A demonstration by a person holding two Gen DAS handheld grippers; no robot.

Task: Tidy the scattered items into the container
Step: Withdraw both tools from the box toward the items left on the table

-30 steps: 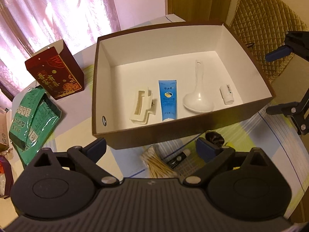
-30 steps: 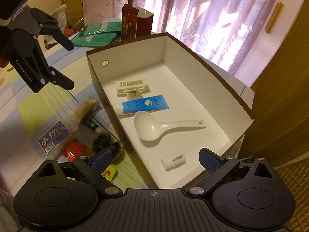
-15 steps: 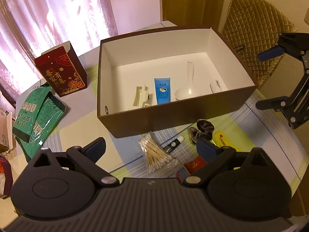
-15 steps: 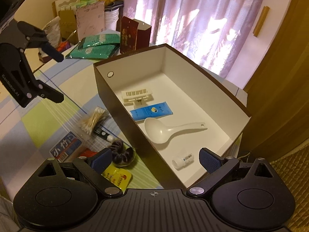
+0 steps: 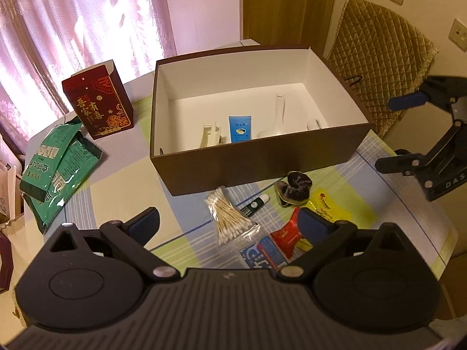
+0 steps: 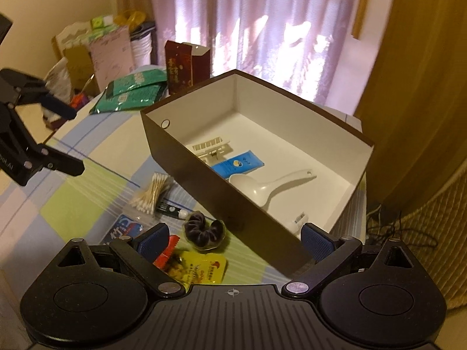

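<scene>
Both your grippers are wide open and holding nothing, hanging above the table. The box (image 5: 262, 157) already has four items in it; the leftovers sit just in front of its near wall. The swabs (image 5: 229, 218) lie right between the left gripper (image 5: 230, 221) fingers, long axis pointing toward the box, so left looks nearer. The scrunchie (image 6: 204, 232) sits closer to the right gripper (image 6: 235, 237).

Box (image 5: 262, 160) open-topped, access from above unobstructed; back half of floor bare. Near wall blocks low entry from front. Loose items crowd cloth just before it: cotton swabs (image 5: 229, 218), scrunchie (image 5: 294, 188), sachets (image 6: 201, 268). Left of box: red carton (image 5: 97, 102) upright, green packets (image 5: 55, 166) flat. Cloth btwn them bare.
</scene>
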